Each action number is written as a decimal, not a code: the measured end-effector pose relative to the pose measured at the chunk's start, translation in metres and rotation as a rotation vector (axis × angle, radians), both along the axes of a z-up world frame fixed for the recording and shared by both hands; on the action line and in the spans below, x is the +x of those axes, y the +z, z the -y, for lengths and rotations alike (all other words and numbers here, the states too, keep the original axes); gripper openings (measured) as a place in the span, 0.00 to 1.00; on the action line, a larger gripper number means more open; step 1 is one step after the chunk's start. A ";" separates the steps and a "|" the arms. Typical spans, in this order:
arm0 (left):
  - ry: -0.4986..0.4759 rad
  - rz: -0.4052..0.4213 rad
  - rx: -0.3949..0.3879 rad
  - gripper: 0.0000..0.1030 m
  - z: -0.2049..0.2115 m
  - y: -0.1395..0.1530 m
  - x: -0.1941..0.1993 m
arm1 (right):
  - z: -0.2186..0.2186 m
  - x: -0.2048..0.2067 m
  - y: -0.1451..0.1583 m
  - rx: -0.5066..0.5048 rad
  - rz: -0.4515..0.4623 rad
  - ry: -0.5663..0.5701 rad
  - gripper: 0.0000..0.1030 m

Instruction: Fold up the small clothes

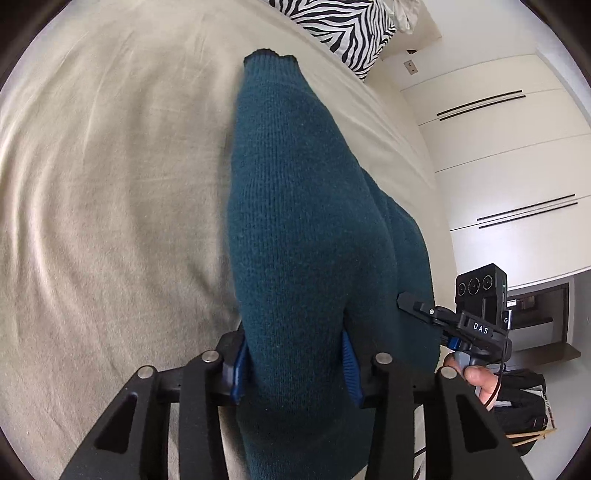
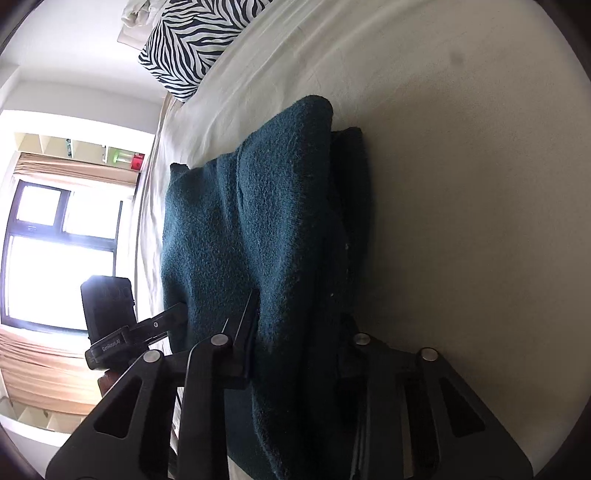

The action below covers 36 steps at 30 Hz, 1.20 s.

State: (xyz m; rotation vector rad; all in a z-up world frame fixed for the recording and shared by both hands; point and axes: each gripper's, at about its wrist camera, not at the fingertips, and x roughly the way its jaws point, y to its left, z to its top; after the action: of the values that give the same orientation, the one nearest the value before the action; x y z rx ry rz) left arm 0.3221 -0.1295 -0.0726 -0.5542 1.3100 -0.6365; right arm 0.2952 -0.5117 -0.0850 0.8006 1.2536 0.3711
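Note:
A dark teal knit sweater (image 1: 306, 203) lies in a long folded bundle on the beige bed sheet (image 1: 110, 184). My left gripper (image 1: 295, 365) is shut on its near end, with a blue pad (image 1: 349, 369) pressed against each side of the cloth. In the right wrist view the same sweater (image 2: 240, 221) runs away from me, doubled over, its far end resting on the sheet. My right gripper (image 2: 299, 332) is shut on a thick fold of it. Each gripper shows in the other's view, at the sweater's edge: the right gripper (image 1: 410, 301) and the left gripper (image 2: 173, 314).
A zebra-print pillow (image 1: 343, 29) (image 2: 192, 44) lies at the head of the bed. White wardrobe doors (image 1: 509, 147) stand beyond the bed's right edge. A bright window (image 2: 55, 258) with tan curtains is on the other side. A person's hand (image 1: 476, 376) holds the right gripper's handle.

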 end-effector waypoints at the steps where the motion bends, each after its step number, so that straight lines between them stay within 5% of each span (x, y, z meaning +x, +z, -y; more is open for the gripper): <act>1: -0.004 0.013 0.002 0.38 0.000 0.005 -0.003 | -0.002 -0.003 0.004 -0.003 0.008 -0.006 0.23; 13: -0.028 0.140 -0.013 0.37 -0.084 0.095 -0.087 | -0.080 -0.066 0.108 0.009 0.149 0.099 0.20; 20: 0.009 0.170 0.007 0.37 -0.150 0.109 -0.140 | -0.155 -0.112 0.132 0.060 0.198 0.191 0.20; 27: 0.043 0.137 0.047 0.37 -0.179 0.072 -0.164 | -0.200 -0.116 0.088 0.122 0.139 0.171 0.20; 32: 0.072 0.045 0.060 0.39 -0.187 0.012 -0.165 | -0.209 -0.129 0.027 0.145 0.043 0.141 0.21; 36: 0.114 0.036 -0.028 0.43 -0.195 -0.004 -0.165 | -0.196 -0.132 -0.014 0.247 0.001 0.070 0.22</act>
State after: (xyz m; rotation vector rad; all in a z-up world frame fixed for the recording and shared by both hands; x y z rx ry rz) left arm 0.1567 0.0658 -0.0763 -0.6327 1.2281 -0.5688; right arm 0.1636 -0.3158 -0.0988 0.9675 1.2520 0.5909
